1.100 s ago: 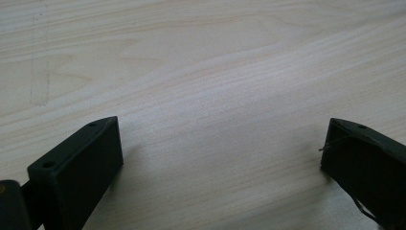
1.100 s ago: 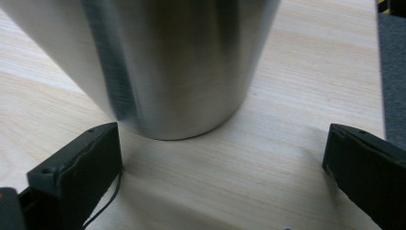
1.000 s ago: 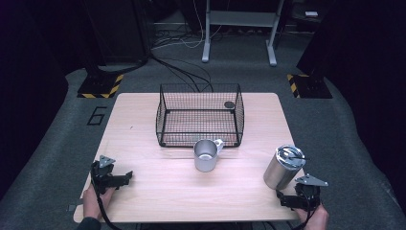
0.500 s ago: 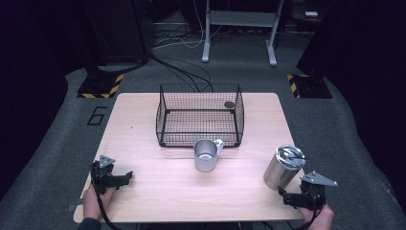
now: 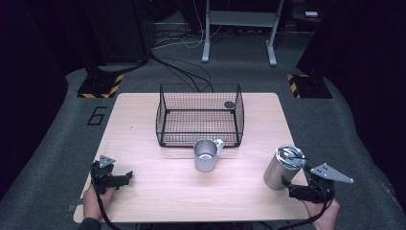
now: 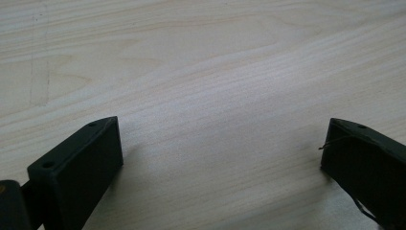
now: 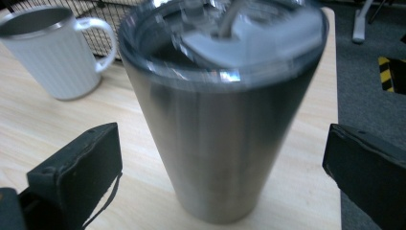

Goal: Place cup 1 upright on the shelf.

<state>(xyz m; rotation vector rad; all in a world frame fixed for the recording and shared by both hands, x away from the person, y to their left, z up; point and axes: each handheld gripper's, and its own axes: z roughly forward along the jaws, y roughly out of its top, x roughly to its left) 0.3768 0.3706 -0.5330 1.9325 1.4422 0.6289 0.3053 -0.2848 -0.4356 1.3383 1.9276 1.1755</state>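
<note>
steel lidded tumbler (image 5: 283,167) stands upright near table's right edge.

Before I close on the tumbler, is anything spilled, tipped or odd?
Nothing stands out. The steel tumbler stands upright, lid on, between the open right gripper's jaws; the mug and wire basket sit upright, with no spill on the table.

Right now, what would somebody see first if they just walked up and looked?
Probably the shiny steel tumbler with a clear lid, standing near the table's right edge, with the right tool open just in front of it. Next, the black wire basket at the table's middle back, and the metal mug standing in front of it.
</note>
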